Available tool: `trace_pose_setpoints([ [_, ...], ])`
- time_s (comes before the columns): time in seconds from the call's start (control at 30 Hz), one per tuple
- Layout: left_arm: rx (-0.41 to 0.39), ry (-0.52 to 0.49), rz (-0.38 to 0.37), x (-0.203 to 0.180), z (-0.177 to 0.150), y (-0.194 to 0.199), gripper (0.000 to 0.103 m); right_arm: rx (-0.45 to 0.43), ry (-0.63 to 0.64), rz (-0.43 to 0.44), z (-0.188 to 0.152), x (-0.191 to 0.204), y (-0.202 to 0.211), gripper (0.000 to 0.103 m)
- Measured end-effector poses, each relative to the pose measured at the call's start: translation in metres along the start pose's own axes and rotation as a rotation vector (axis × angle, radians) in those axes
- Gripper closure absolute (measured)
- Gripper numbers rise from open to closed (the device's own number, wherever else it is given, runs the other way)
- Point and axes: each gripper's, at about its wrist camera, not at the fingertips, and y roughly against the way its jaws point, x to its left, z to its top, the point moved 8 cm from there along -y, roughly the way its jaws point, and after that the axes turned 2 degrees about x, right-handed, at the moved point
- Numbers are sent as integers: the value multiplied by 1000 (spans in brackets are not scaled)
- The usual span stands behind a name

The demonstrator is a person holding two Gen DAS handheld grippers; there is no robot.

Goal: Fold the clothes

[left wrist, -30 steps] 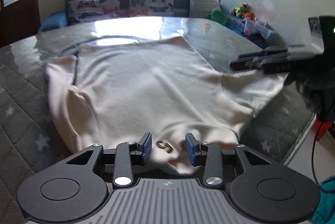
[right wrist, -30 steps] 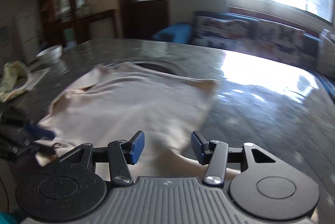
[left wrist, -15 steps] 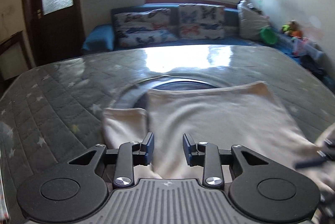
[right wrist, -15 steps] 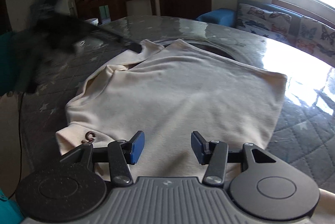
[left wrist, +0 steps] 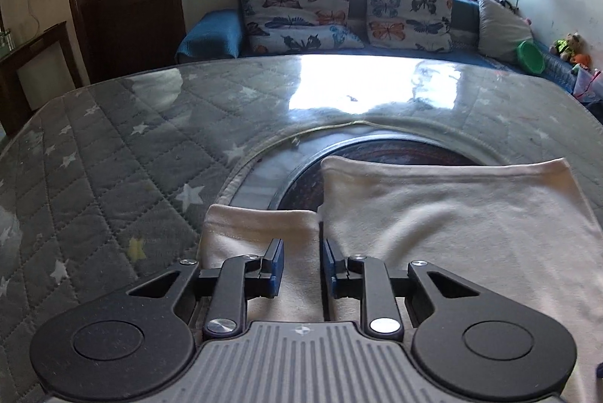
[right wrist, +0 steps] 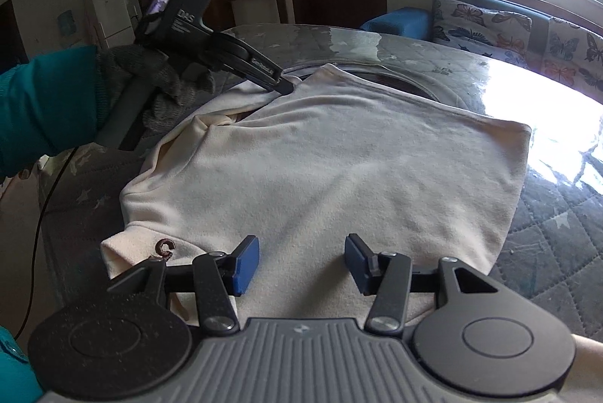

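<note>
The cream sweater (right wrist: 339, 169) lies spread on the quilted table cover (left wrist: 113, 176), its hem over the round opening at the table's centre, laid flat so it can be folded. The left gripper (left wrist: 301, 261) sits over the sleeve (left wrist: 260, 226) at the sweater's left side, jaws closing with cloth between them, not yet pinched. The right gripper (right wrist: 301, 261) hovers apart over the sweater's near edge, holding nothing. No containers are in view.

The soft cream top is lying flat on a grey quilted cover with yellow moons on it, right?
Not moons. The left wrist view shows the grey quilted cover has pale stars on it. The soft cream top does lie flat on it.
</note>
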Motion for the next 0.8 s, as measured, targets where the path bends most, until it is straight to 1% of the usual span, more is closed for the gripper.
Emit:
trace_pose_setpoints([
  [0.03, -3, -1, 6, 1, 0, -1, 78, 0, 0, -1, 0, 0, 0, 51],
  [0.07, -6, -4, 14, 2, 1, -2, 86, 0, 1, -3, 0, 0, 0, 51],
  [0.17, -20, 0, 33, 6, 2, -3, 99, 1, 2, -7, 0, 1, -1, 51],
  [0.27, -65, 49, 45, 20, 4, 10, 100, 2, 3, -11, 1, 1, -2, 51],
  [0.37, -120, 116, 69, 45, 6, 35, 101, 2, 7, -18, 0, 2, -3, 51],
  [0.53, -196, 238, 140, 104, -4, 82, 101, 4, 22, -29, 1, 4, -4, 48],
  [0.63, -202, 293, 187, 134, -27, 103, 101, 2, 32, -33, 2, 7, -3, 48],
  [0.8, -147, 340, 248, 162, -69, 112, 101, -2, 90, 3, 7, 29, -1, 48],
])
